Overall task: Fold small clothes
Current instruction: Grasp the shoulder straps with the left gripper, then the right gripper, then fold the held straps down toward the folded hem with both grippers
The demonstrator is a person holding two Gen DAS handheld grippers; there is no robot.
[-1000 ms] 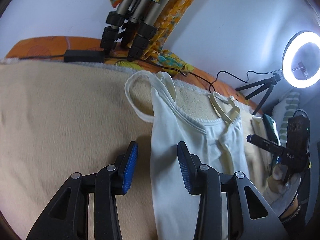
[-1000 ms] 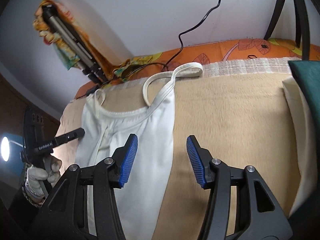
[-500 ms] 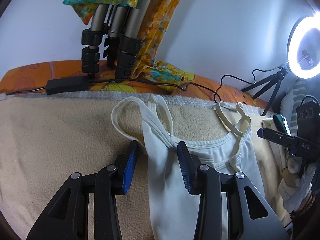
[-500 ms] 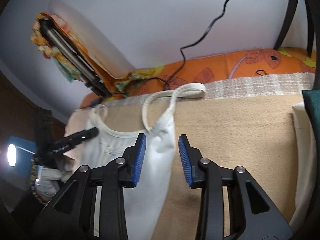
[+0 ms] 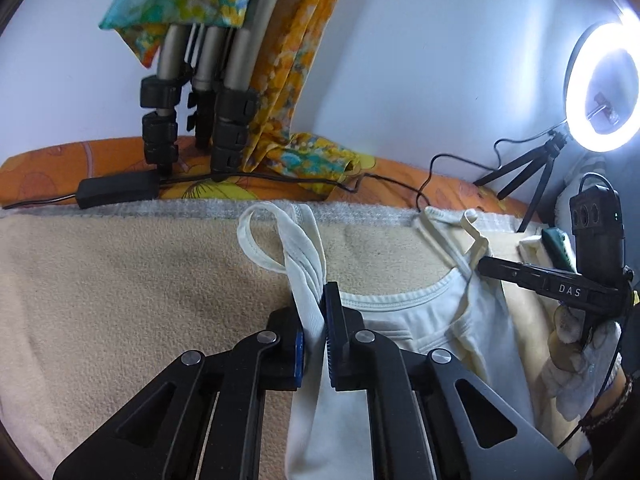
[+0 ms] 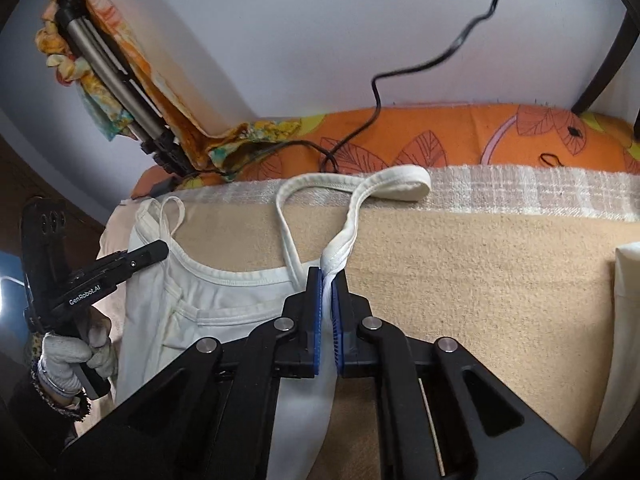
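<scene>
We see a white tank top [image 5: 404,320] lying flat on a beige blanket [image 5: 120,300], its straps toward the wall. The blanket covers a bed with an orange leaf-print sheet [image 6: 460,140] exposed along the far edge.

Left tool [image 5: 314,344]: the blue-padded jaws are closed on the garment at the base of one shoulder strap [image 5: 276,236]. The fabric is bunched between the pads, and the strap loop extends beyond them onto the blanket.

Right tool [image 6: 327,320]: the jaws are closed on the garment at the base of the other shoulder strap [image 6: 360,190]. The gathered fabric stands up between the pads; the strap loop lies ahead, reaching the woven border of the blanket.

In each wrist view we see the opposite tool at the far side of the tank top, held in a gloved hand [image 6: 68,356].

A tripod [image 5: 200,92] draped in patterned cloth stands at the wall. A lit ring light [image 5: 604,88] stands to the right.
</scene>
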